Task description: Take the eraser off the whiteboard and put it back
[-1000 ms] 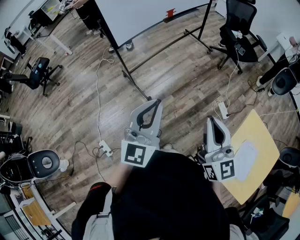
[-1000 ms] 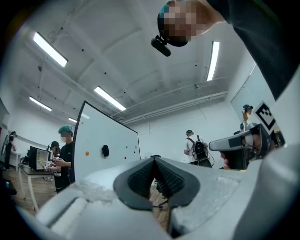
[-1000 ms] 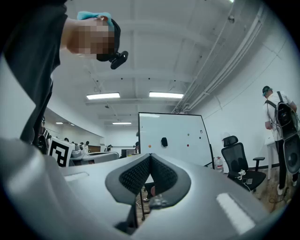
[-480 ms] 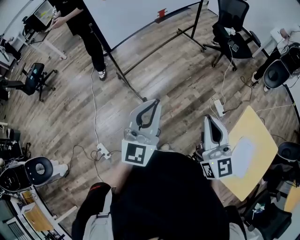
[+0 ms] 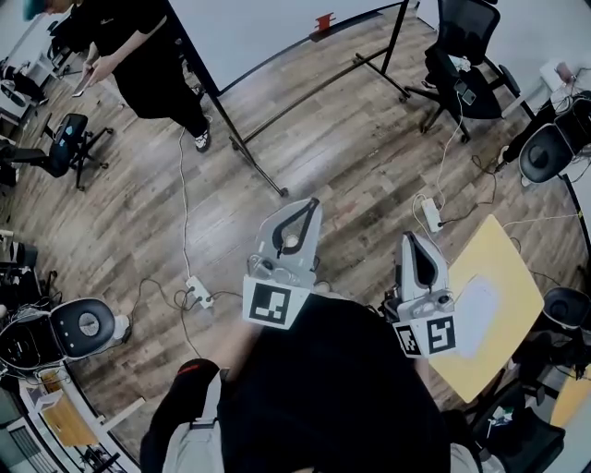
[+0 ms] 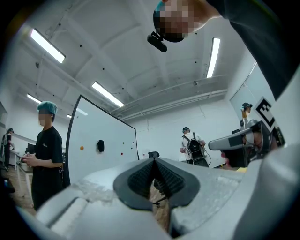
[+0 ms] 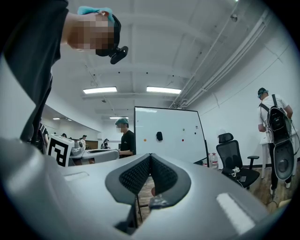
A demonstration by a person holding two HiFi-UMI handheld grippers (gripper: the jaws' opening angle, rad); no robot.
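The whiteboard [image 5: 268, 28] stands on a wheeled frame across the wooden floor, far ahead of both grippers. A small black eraser [image 6: 100, 146] sticks to its face, also seen as the dark eraser [image 7: 159, 136] in the right gripper view, among a few coloured magnets. My left gripper [image 5: 309, 205] is held out in front of the body, jaws together and empty; its tips [image 6: 153, 160] point toward the board. My right gripper [image 5: 413, 236] hangs beside it at the right, also shut on nothing, with its tips [image 7: 150, 155] aimed at the board.
A person in black [image 5: 138, 65] stands by the board's left end. The board's floor bars [image 5: 268, 180] reach toward me. Office chairs [image 5: 466, 55] sit at the right, a yellow table [image 5: 489, 305] close by my right. Cables and a power strip [image 5: 197, 292] lie on the floor.
The person in black has come further into view at the top left beside the whiteboard. Both grippers stay shut and have barely shifted.
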